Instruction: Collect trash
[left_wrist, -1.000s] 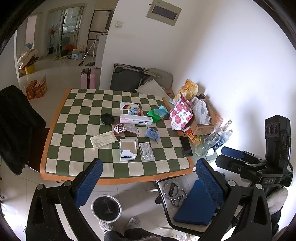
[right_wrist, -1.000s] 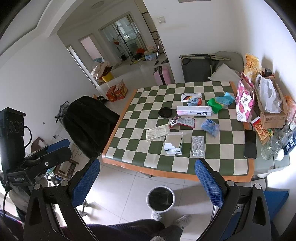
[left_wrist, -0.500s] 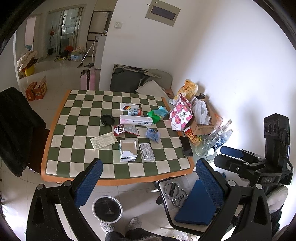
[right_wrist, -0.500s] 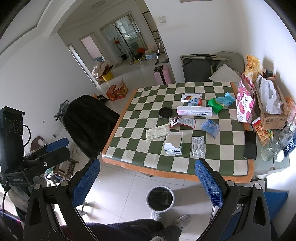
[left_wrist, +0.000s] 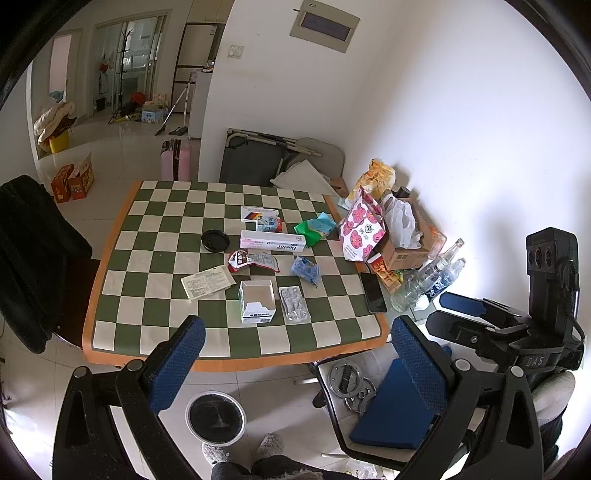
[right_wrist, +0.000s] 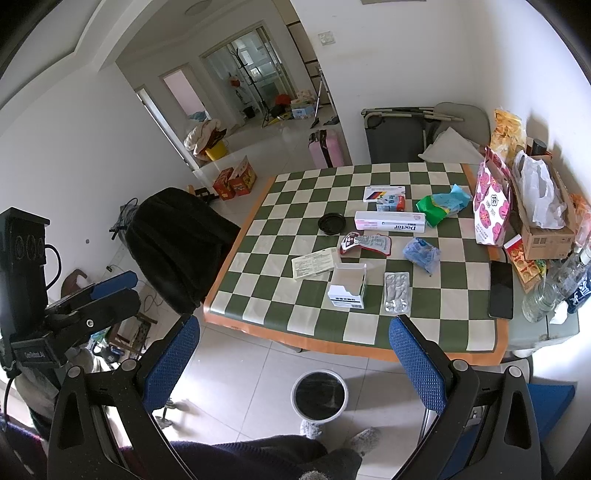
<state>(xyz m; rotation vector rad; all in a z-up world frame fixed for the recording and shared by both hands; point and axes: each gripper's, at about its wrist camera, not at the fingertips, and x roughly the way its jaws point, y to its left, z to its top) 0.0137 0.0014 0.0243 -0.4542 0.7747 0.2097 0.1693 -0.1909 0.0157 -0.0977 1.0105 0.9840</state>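
While both tongs hang back from the near edge, the checkered tabletop (left_wrist: 155, 258) fills the middle of each view, its green and cream squares bordered in orange. Its right edge is crowded with a flowered paper bag (left_wrist: 360, 230), a cardboard box (right_wrist: 546, 236) stuffed with white plastic, and some clear bottles (left_wrist: 424, 280). On the floor just before the tabletop stands a round white bin (right_wrist: 319, 395) with a dark inside (a person's slippered feet show right below it). Trash lies loose across the squares: a long white-and-pink carton (left_wrist: 272, 240), an open white box (right_wrist: 349, 286) near the front, a printed leaflet (left_wrist: 207, 282) to its left, a green wrapper (right_wrist: 441, 207), a red-and-silver pouch (left_wrist: 253, 260), a crumpled blue wrapper (right_wrist: 421, 253), a silvery blister pack (left_wrist: 294, 304) just beside the open box, and a black round lid (left_wrist: 215, 240). A dark phone (right_wrist: 501, 290) lies by the right border. The left tongs (left_wrist: 291, 354) are spread wide with nothing between the blue pads, and the right tongs (right_wrist: 295, 350) are likewise wide apart and empty.
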